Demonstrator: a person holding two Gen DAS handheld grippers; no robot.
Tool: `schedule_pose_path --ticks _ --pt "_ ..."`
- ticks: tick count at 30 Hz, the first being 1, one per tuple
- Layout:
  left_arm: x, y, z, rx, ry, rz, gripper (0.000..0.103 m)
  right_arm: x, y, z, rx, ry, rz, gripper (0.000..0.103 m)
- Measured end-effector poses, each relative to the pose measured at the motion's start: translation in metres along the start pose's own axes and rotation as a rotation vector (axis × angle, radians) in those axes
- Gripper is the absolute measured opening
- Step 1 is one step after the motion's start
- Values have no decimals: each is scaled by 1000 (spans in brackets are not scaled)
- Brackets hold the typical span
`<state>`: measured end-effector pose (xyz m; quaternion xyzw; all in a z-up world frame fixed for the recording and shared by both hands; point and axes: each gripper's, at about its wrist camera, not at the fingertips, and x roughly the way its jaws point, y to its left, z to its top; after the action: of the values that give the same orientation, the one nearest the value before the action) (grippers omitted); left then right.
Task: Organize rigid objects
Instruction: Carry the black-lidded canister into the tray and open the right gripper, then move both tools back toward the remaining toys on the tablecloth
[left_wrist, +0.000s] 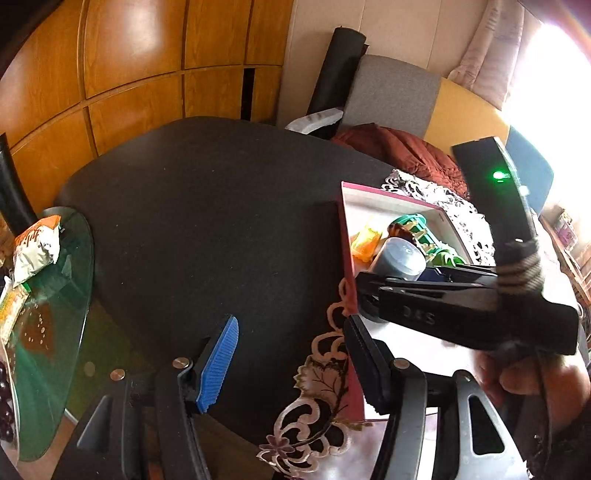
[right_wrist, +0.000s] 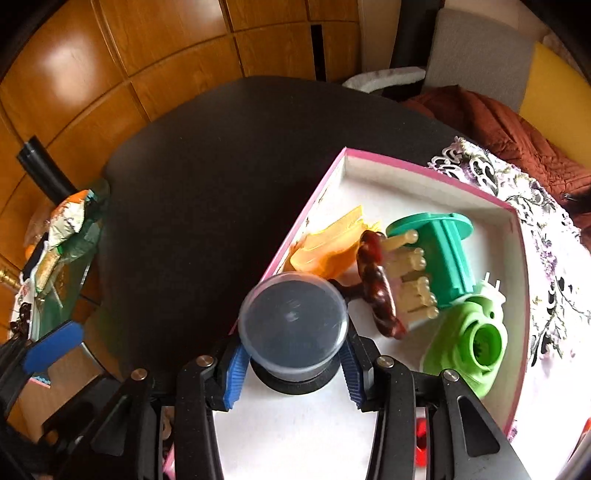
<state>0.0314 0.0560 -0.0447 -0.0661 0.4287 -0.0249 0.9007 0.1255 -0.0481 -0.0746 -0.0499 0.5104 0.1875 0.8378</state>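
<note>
My right gripper (right_wrist: 293, 373) is shut on a clear round lidded container (right_wrist: 293, 326) with a black base, held over the left edge of a pink-rimmed white box (right_wrist: 417, 162). In the box lie an orange plastic piece (right_wrist: 332, 240), a brown hair claw (right_wrist: 380, 284), a teal spool (right_wrist: 439, 251) and a light green part (right_wrist: 469, 339). In the left wrist view my left gripper (left_wrist: 291, 362) is open and empty above the black table (left_wrist: 207, 221), left of the box (left_wrist: 373, 194). The right gripper (left_wrist: 436, 299) and container (left_wrist: 399, 260) show there too.
A lace-patterned cloth (right_wrist: 535, 206) lies under the box. A glass side table (left_wrist: 51, 314) with snack packets (left_wrist: 35, 247) stands at the left. Wooden cabinets (left_wrist: 129, 74) are behind, and a chair with a rust-red garment (left_wrist: 402, 147) is at the back right.
</note>
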Motion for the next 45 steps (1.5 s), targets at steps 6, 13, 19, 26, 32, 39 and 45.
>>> schedule_pose_path --ticks 6,13,19,26,32,39,45 --pt "1 4 -1 -10 -1 0 60 -2 2 -2 5 -1 -5 45" --pt "-2 4 0 -14 -8 -4 60 -11 -6 -5 39 -24 44 62" --pt "-4 2 0 -9 -10 -6 60 -35 -10 -12 54 -78 59 71" --pt "-12 -2 0 2 -27 -9 60 -70 -18 -29 45 -146 30 77" --pt "-20 -14 1 35 -45 -26 60 -99 -30 -43 34 -202 -10 80" --pt "-26 -31 -2 87 -48 -51 60 -129 -54 -66 64 -242 -62 82" --pt "-31 -50 -5 141 -51 -74 60 -152 -85 -86 98 -267 -129 86"
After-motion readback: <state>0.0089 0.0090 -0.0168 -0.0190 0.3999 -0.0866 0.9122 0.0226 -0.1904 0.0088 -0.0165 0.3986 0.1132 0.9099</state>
